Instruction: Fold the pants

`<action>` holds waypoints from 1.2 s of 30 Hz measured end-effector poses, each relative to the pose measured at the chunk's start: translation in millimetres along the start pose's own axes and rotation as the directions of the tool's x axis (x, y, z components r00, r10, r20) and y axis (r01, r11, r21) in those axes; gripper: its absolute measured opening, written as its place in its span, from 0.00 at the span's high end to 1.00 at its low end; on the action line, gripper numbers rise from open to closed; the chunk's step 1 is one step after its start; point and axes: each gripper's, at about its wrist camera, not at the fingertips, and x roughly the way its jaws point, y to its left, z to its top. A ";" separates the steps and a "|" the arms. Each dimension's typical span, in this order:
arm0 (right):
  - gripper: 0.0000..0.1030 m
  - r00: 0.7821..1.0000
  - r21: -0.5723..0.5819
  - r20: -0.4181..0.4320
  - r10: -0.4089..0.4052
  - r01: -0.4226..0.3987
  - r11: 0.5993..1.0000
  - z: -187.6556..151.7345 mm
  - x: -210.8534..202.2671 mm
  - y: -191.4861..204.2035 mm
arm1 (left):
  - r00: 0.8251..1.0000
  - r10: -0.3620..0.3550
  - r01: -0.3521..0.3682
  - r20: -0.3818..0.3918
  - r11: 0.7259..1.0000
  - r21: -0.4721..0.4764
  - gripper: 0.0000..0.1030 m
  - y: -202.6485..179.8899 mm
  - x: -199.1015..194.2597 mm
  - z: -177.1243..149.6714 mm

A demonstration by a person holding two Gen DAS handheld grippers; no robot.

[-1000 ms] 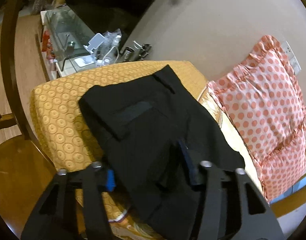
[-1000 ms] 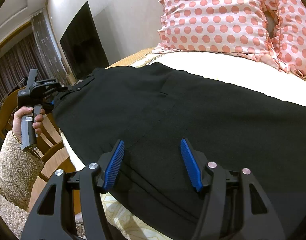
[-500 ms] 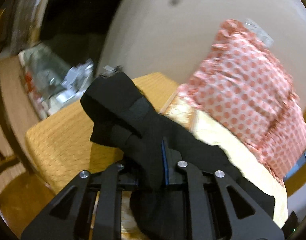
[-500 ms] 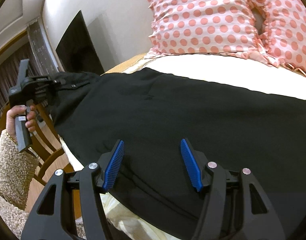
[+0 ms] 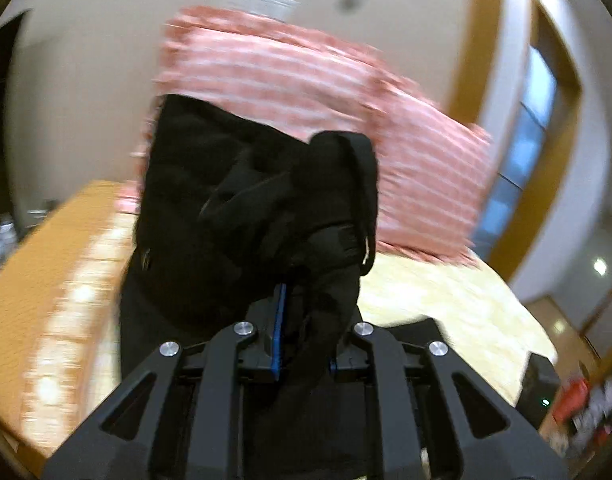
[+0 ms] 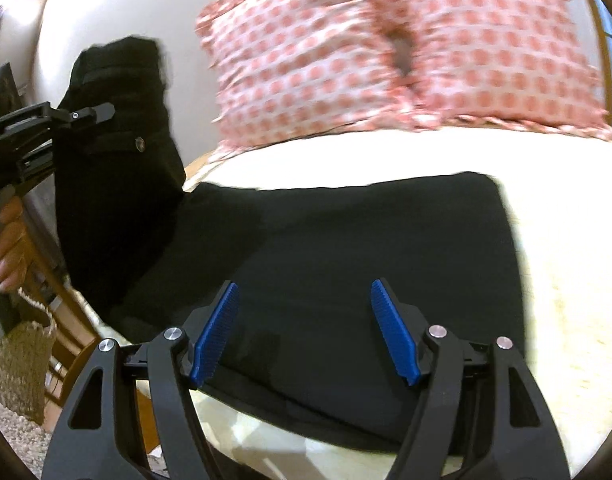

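Note:
The black pants (image 6: pixel 345 240) lie on the cream bed cover, legs stretched to the right. My left gripper (image 5: pixel 302 320) is shut on the waist end of the pants (image 5: pixel 246 208) and holds it lifted above the bed; the bunched cloth hangs in front of its camera. In the right wrist view the left gripper (image 6: pixel 106 110) shows at the far left with the raised waist end (image 6: pixel 118 160) hanging from it. My right gripper (image 6: pixel 306 320) is open, its blue pads just above the middle of the pants, holding nothing.
Two pink polka-dot pillows (image 6: pixel 385 52) stand against the wall behind the bed. The orange patterned cover (image 5: pixel 46 280) lies at the bed's left end. The cream bed cover (image 6: pixel 565 280) extends right. Wooden chair parts (image 6: pixel 62 312) stand at the bed's left side.
My left gripper closed on the waist end and lifted it up, swinging toward the pillows. The right gripper stayed open over the pants and shifted along them.

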 end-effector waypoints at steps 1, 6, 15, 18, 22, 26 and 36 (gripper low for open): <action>0.31 1.000 0.014 0.007 -0.022 0.022 1.000 -1.5 -5.8 -7.2 | 0.999 -0.046 0.046 -0.017 0.999 0.020 0.86 -16.3 7.8 -5.3; 0.31 0.995 0.088 0.021 -0.100 0.098 0.991 -11.4 -29.7 -41.0 | 0.947 -0.231 0.245 -0.225 0.969 0.036 0.89 -77.1 60.8 -50.8; 0.31 0.979 0.154 0.043 -0.200 0.191 0.970 -14.9 -57.9 -80.1 | 0.952 -0.223 0.245 -0.210 0.965 0.089 0.91 -104.3 63.7 -54.2; 0.30 0.973 0.159 0.063 -0.221 0.209 0.965 -16.2 -66.9 -83.6 | 0.948 -0.250 0.276 -0.199 0.954 0.116 0.91 -122.6 63.8 -53.0; 0.29 0.965 0.167 0.061 -0.255 0.242 0.956 -18.6 -70.6 -91.4 | 0.905 -0.253 0.315 -0.342 0.939 0.140 0.91 -135.7 86.3 -95.3; 0.29 0.957 0.185 0.076 -0.281 0.264 0.947 -16.0 -77.6 -96.8 | 0.890 -0.243 0.318 -0.385 0.937 0.143 0.90 -131.3 99.5 -121.8; 0.29 0.907 0.128 0.252 -0.337 0.314 0.941 15.1 -112.6 -77.3 | 0.859 -0.362 0.448 -0.362 0.874 0.188 0.16 -106.8 59.2 -120.0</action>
